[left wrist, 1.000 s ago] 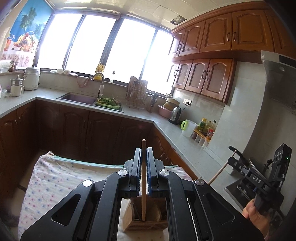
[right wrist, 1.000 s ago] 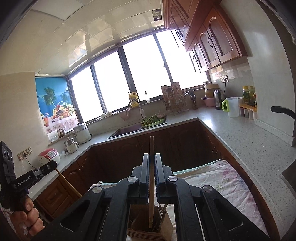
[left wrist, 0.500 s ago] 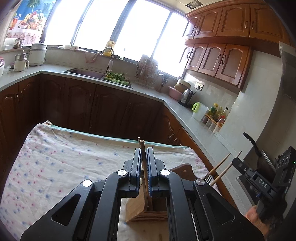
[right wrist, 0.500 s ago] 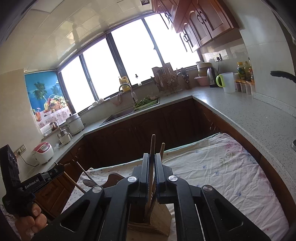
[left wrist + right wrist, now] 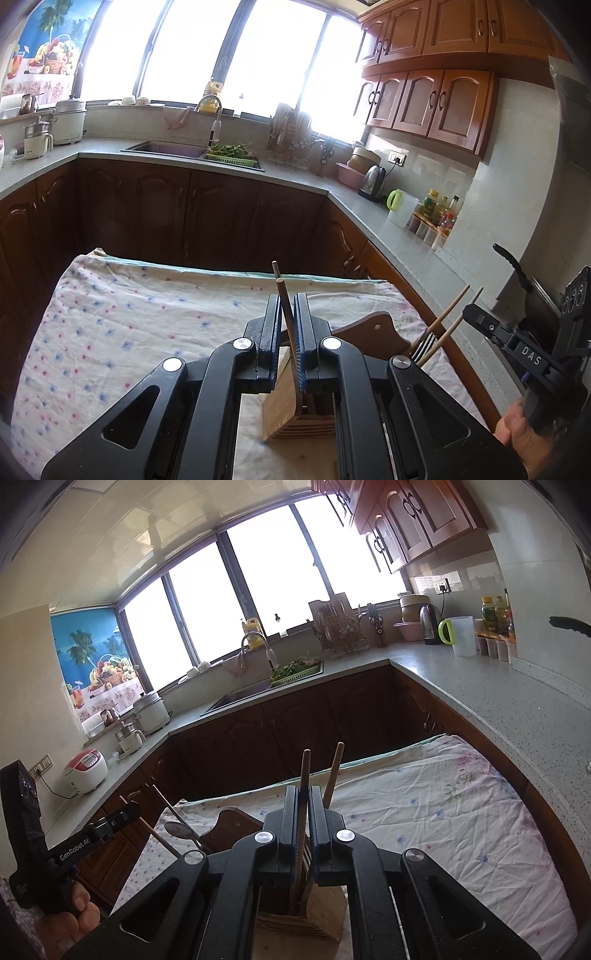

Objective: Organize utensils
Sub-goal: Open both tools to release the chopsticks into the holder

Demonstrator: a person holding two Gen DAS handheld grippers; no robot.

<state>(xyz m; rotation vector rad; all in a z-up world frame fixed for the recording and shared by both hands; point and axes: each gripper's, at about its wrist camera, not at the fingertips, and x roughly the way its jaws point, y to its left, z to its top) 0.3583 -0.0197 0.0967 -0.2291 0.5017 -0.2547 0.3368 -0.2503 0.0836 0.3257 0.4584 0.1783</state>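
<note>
Pale matt wooden holder (image 5: 282, 402), wooden sticks (image 5: 303, 775), soft printed cloth (image 5: 147, 314).

- "DAS" in white letters on my right gripper (image 5: 526, 352).
- "GenRobot.AI" in white along the side of my left gripper (image 5: 79, 849).

Daylight blown out at the windows (image 5: 258, 55), dim lower cabinets (image 5: 166, 214), fisheye bending, dark vignetted corners

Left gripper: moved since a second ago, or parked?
Yes. The left gripper has come down: the wall cabinets and sink sit higher in its view, and the wooden holder under its chopstick looms closer.
</note>
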